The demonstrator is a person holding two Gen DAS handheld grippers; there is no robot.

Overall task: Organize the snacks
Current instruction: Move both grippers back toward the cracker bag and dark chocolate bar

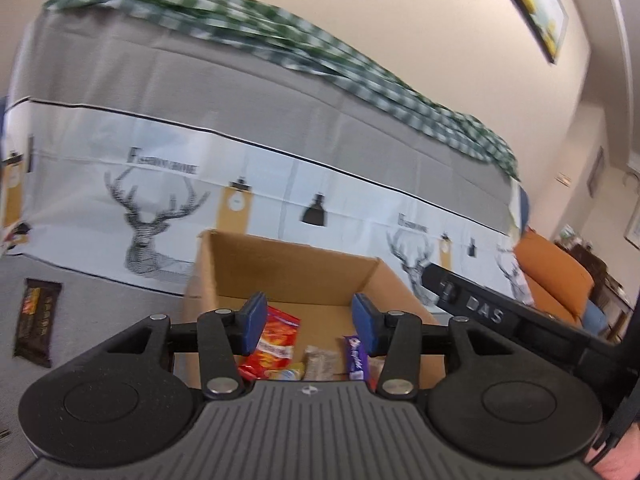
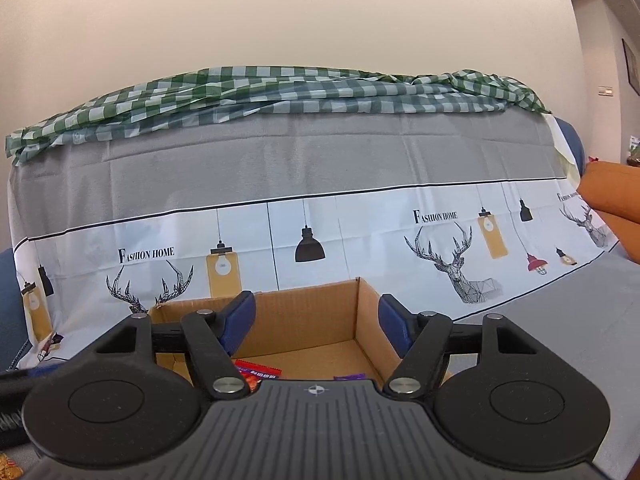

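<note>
Much of the cardboard box (image 1: 288, 276) is hidden: in the left wrist view the gripper body covers its near wall and the near part of its floor, and in the right wrist view only the far walls and a strip of floor show past the fingers. The snacks inside are cut off at their lower ends. In the left wrist view, a red and orange snack bag (image 1: 272, 344) lies just beyond and below the left gripper's (image 1: 310, 322) left finger, a pale wrapped bar (image 1: 320, 362) lies between the fingers, and a purple wrapper (image 1: 356, 356) sits beside the right finger. Their print is too blurred to read. A dark brown packet (image 1: 36, 322) lies outside the box, well to the left of the fingers, on the grey cloth surface (image 1: 100, 312).

The left gripper's blue fingers (image 1: 253, 320) stand apart with nothing between them, released over the open box. The right gripper (image 2: 318, 322) also has its fingers (image 2: 394, 320) spread wide and empty, hanging above the same box (image 2: 312, 312); below them only the edge of a red packet (image 2: 258, 372) and a sliver of purple wrapper (image 2: 350, 377) peek out.

Beyond the box, past both pairs of fingers, hangs a grey and white cloth printed with deer heads and lamps (image 2: 280, 184), with a green checked cloth (image 2: 260, 92) bunched along its top. An orange cushion (image 1: 556, 276) lies far right.
</note>
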